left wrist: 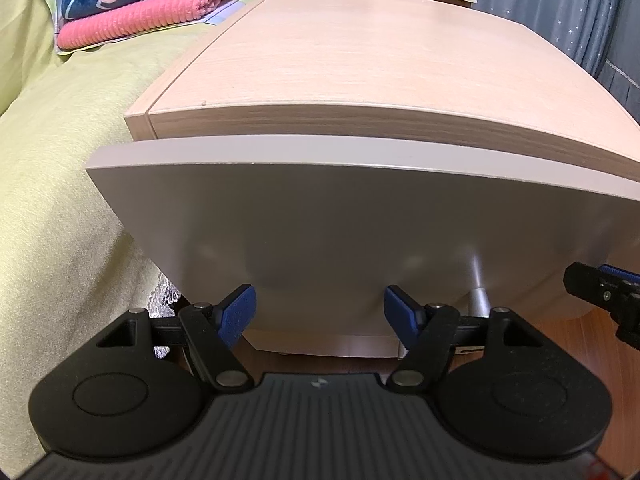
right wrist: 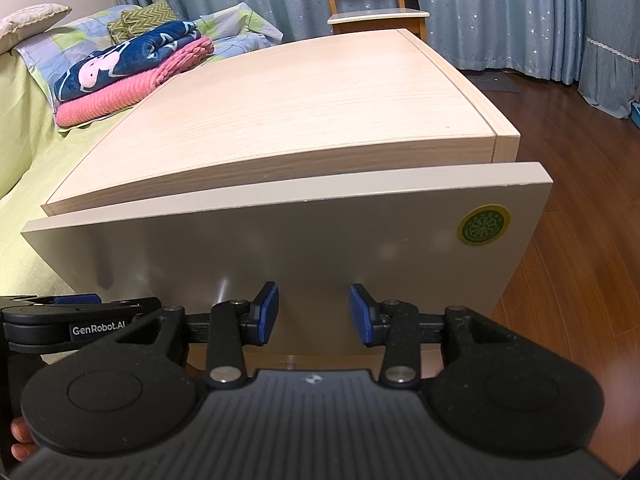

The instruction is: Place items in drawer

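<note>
The drawer of the light wooden cabinet stood a little pulled out, its grey front panel slightly ahead of the cabinet's top edge. What lay inside it could not be seen from either camera.

In the left wrist view, the left gripper was in front of the lower part of the drawer front, at 6 o'clock of the picture. Its two blue pads were wide apart and held nothing. A short metal handle stuck out from the panel at about 4 o'clock, just beside the right pad. The tip of the right gripper came in at 3 o'clock.

In the right wrist view, the right gripper also faced the drawer front low at 6 o'clock, with its tongs apart by a moderate gap and empty. A round green and yellow sticker sat on the panel at 2 o'clock. The left gripper appeared at 9 o'clock, and some fingers of the person showed at 8 o'clock.

A bed with green cover lay at 9 o'clock, and folded blankets, one blue and one pink, at 11 o'clock. Blue curtains and a chair were at 12 o'clock, and a dark wooden floor at 3 o'clock.
</note>
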The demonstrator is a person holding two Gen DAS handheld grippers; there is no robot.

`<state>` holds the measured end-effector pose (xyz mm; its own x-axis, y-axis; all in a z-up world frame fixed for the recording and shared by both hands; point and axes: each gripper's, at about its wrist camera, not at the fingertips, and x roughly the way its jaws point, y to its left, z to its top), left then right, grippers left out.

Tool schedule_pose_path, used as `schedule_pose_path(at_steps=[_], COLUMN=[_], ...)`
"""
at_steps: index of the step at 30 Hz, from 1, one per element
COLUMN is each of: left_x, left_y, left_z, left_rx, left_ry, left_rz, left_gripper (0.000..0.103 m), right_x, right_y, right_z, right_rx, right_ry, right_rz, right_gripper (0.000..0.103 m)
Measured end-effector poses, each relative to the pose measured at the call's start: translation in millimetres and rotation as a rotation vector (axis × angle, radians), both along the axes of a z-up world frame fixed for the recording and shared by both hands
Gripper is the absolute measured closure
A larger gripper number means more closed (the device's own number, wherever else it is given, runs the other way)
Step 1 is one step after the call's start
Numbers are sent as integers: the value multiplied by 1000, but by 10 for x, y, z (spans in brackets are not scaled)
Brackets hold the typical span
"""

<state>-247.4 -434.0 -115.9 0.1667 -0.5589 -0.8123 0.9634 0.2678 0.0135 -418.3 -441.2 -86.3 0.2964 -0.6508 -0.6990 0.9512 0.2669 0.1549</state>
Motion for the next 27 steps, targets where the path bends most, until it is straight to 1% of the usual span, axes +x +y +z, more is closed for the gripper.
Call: schedule_pose_path(at_steps=[27], left_x=[-38], left_y=[-9], left_z=[6], left_rx=[-2], left_ry=[-11], left_rz=[10], left_gripper=[32], right_x=[32], right_y=[-44], right_z=[-1], right_rx=[-6], right_ry=[10], right_rz=[-1], right_gripper=[67])
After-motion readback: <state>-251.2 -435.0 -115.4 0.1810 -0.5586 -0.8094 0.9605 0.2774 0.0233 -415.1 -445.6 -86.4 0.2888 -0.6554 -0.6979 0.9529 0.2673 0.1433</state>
